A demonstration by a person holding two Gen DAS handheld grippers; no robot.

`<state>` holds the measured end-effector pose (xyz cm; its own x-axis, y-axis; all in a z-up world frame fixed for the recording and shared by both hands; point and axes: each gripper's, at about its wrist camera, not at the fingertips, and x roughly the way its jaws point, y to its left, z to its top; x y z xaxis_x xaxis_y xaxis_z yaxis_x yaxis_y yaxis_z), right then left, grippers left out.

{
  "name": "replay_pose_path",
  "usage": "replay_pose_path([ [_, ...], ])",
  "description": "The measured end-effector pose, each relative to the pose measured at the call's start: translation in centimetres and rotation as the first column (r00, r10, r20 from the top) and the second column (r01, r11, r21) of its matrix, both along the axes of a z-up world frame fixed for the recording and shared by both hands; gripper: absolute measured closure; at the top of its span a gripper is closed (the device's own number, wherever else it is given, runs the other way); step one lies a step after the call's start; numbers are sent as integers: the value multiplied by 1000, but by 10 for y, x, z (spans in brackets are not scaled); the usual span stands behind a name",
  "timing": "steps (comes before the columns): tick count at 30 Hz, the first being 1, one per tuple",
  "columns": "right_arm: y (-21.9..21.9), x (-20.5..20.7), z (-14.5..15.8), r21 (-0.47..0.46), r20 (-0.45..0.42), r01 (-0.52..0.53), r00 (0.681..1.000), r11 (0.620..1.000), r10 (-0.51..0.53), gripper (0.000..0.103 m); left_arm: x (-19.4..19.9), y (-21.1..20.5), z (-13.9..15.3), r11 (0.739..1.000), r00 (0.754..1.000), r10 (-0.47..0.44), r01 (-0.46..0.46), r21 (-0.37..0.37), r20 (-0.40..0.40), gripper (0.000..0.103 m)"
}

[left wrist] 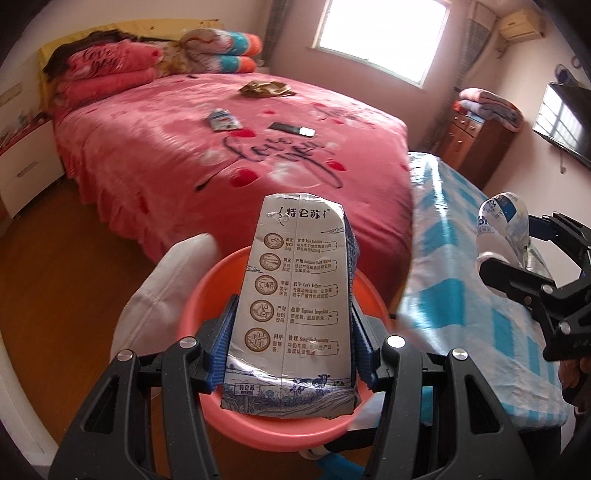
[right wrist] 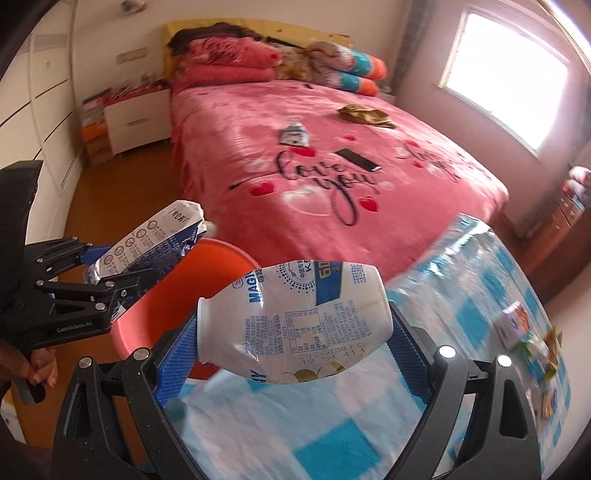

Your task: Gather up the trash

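Glossy printed milk carton (left wrist: 295,302) (creased); shiny plastic bottle (right wrist: 295,325); smooth orange plastic bin (left wrist: 280,424)

Bright daylight from a blown-out window (left wrist: 384,35) at upper right, soft shadows, strong fisheye bending and dark vignette at the rims, motion blur across the bed (left wrist: 229,155) and checkered desk (right wrist: 480,295).

The left gripper (left wrist: 291,332) is clamping a flattened milk carton (left wrist: 295,306) in its jaws over an orange bin (left wrist: 280,424); the right gripper (left wrist: 517,266) is gripping a bottle (left wrist: 502,225) at three o'clock.
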<state>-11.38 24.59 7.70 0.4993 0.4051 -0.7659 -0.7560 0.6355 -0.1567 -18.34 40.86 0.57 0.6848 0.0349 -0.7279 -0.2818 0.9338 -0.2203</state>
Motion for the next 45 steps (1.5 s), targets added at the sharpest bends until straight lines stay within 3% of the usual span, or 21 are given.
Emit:
replay_pose_path([
  [12, 44, -11, -37, -95, -21, -94, 995, 991, 92, 12, 0, 16, -31, 999, 996, 54, -54, 6, -75, 47],
  [14, 49, -12, -47, -131, -24, -109, 994, 985, 107, 11, 2, 16, -36, 998, 993, 66, -65, 19, -97, 42],
  [16, 50, -13, -56, -155, -23, -115, 993, 981, 112, 9, 3, 18, -40, 996, 989, 91, -87, 36, -114, 25],
  [17, 48, -13, -58, -154, -22, -112, 994, 982, 110, 9, 2, 19, -42, 994, 988, 104, -99, 42, -115, 24],
  [28, -5, 0, -35, 24, -47, 30, 998, 999, -29, 9, 1, 13, -42, 994, 991, 97, -92, 52, -92, 15],
  [35, -46, 4, -26, 110, -63, 139, 989, 984, -132, 9, 2, -5, -30, 993, 997, 46, -39, 108, -62, 15],
  [40, -73, 2, -22, 169, -66, 191, 981, 967, -182, 9, 1, -14, -20, 996, 999, 23, -19, 84, -38, 15],
  [45, -91, 1, -21, 192, -67, 217, 976, 957, -208, 9, 3, -31, -7, 991, 999, -8, 14, 132, -41, 15],
])
